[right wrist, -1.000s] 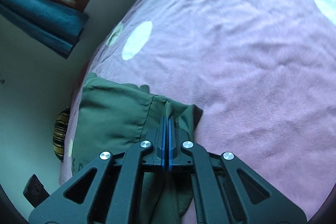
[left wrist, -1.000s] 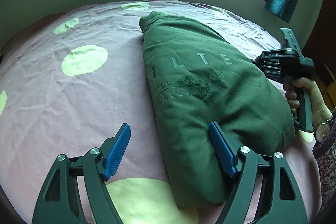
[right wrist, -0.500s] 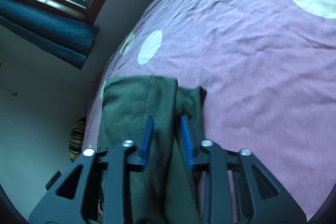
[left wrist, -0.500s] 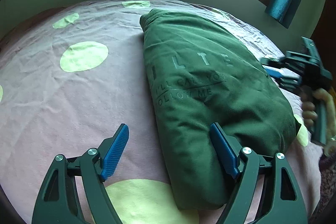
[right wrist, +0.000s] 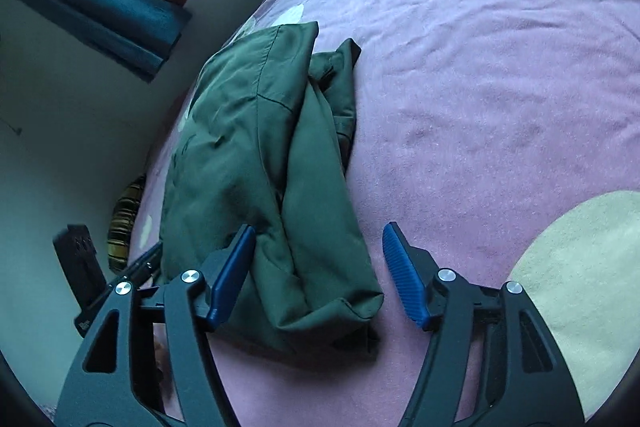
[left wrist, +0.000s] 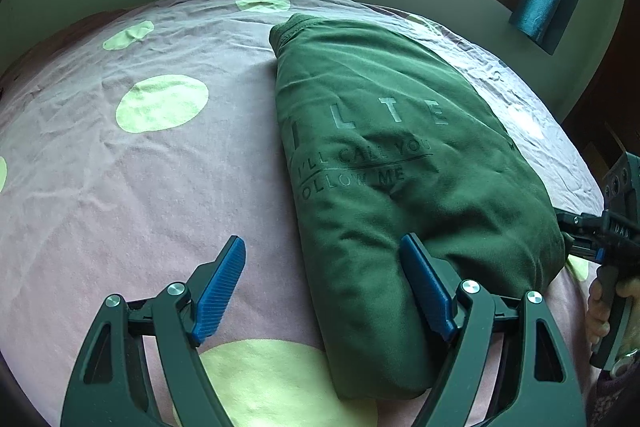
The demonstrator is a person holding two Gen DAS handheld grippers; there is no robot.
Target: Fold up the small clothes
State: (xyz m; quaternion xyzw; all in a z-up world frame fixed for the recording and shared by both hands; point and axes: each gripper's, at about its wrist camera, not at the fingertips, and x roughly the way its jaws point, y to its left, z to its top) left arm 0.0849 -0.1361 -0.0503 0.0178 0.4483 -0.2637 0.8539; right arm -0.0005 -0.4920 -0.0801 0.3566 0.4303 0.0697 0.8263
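Pink bedsheet with pale green dots [left wrist: 120, 187] bare on the left. Left gripper [left wrist: 324, 291] wide, empty, at the near edge of the dark green printed cotton shirt [left wrist: 380, 155], lengthwise-folded mid-bed. Right gripper [right wrist: 318, 271], jaws just been opening, off the cloth. Release step; next likely re-grip an end for the cross fold.

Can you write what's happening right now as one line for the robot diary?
step: fold done, letting go | shirt: folded on bed | left gripper: open, nothing held | right gripper: just opened, shirt released, pads clear
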